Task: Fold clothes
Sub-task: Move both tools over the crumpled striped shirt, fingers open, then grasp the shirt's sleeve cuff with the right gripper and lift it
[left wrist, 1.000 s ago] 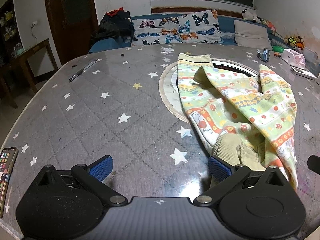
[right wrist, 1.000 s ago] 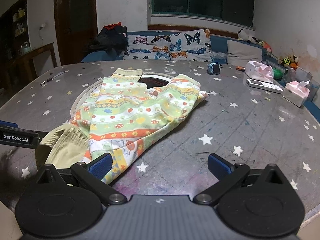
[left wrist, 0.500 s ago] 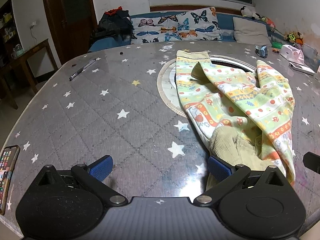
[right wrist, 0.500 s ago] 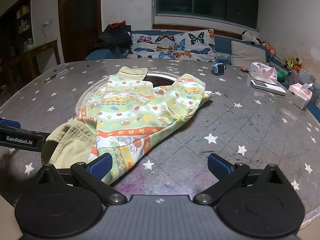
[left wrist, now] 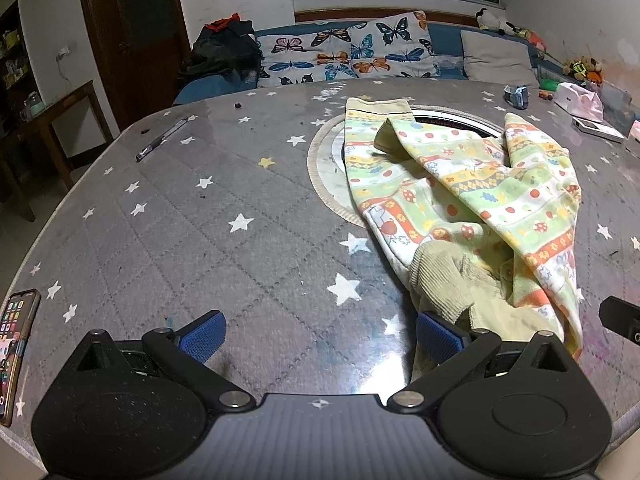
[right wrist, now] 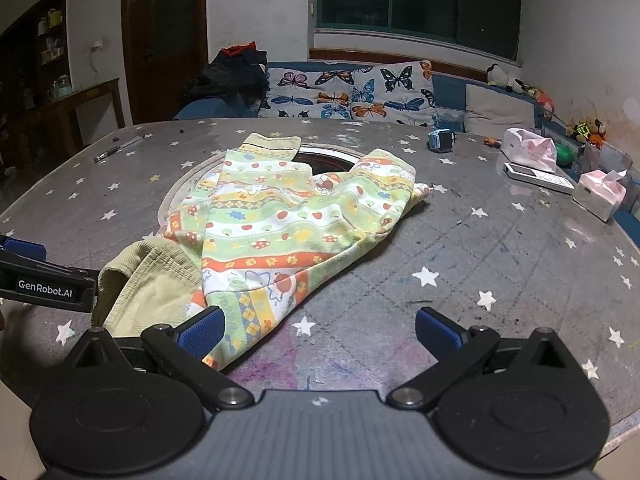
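left claw (left wrist: 320, 332) apart, empty | right claw (right wrist: 318, 330) apart, empty | garment (left wrist: 464, 200) rumpled, hem between the claws, waistband (left wrist: 444, 284) seemingly touching left's right finger | risk: pinching one layer only; fold skews; phone (left wrist: 16, 344) left of left claw may get knocked

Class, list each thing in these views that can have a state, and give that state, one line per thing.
Patterned garment: crumpled, partly folded over itself, unfolded overall.
Left claw: open, holding nothing.
Right claw: open, holding nothing.
Phone: screen lit, lying flat.
Pen: lying flat.
Tissue box: tissue sticking out.
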Motion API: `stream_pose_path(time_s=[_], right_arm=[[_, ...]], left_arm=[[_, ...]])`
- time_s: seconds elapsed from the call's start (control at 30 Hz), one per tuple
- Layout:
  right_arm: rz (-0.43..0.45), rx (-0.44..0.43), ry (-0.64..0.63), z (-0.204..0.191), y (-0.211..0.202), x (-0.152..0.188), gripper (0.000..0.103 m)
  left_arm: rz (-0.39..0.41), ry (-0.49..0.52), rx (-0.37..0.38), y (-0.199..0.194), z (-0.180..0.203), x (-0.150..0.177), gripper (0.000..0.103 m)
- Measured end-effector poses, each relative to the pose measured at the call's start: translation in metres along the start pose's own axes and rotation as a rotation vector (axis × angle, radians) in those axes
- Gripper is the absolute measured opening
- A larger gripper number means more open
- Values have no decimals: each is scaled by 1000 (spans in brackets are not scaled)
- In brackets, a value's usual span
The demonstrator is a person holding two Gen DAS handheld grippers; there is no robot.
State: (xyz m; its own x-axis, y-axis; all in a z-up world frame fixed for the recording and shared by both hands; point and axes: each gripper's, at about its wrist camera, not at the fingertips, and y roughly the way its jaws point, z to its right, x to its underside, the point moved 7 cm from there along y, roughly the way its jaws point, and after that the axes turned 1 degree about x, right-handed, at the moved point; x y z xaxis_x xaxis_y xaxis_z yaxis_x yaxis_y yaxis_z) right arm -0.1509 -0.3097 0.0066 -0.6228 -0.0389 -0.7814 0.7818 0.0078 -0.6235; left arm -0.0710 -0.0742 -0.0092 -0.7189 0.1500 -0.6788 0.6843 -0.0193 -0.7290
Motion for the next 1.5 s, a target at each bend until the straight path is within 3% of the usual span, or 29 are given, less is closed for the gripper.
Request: stream_pose_path(time_s=[0.63, 1.0, 1.33, 1.5], right_arm=[[7, -37, -34, -9, 18, -25, 98], [4, -119, -68, -28, 51, -57, 78], [-20, -186, -110, -58, 104, -90, 70], [-65, -202, -145, -73, 133, -93, 58]], left_arm=[[-10, 5, 27, 7, 2, -17, 103], [17, -41, 16, 20, -15, -50, 103], [8, -48, -10, 54, -27, -76, 103], [-15, -54, -22, 68, -34, -79, 103]])
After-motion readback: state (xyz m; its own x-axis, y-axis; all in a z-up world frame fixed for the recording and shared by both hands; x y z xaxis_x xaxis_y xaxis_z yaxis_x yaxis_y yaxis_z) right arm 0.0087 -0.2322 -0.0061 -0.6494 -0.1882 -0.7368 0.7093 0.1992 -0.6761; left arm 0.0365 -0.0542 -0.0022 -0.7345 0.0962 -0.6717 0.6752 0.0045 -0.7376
